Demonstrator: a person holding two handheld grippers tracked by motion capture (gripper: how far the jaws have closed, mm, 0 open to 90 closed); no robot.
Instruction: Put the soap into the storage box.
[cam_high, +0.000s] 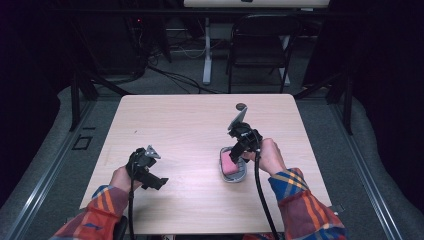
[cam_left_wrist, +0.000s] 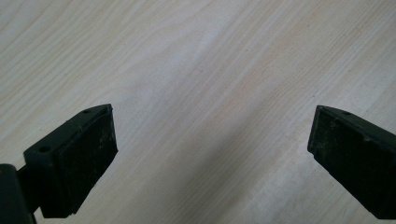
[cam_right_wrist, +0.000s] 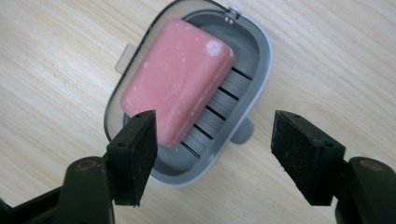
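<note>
1. My right gripper hangs just above the soap dish, fingers spread wide with nothing between them. From the high view the dish sits on the worktop, right of centre and toward my side.
2. The pink soap bar lies tilted in the grey dish, one end propped up on the rim and the other down on the slotted floor (so it's not seated flat).
3. My left gripper is well apart from all that, fingers open over bare wood, holding nothing.
4. My guess on handling: the bar is light and firm, but probably slick and easy to dent. I'd pinch it across the two long sides near the middle, gently, or it may squirt out.
5. The dish looks like light plastic and would likely skate on the worktop if nudged. There's a small dark disc near the far edge; can't tell what it is.
</note>
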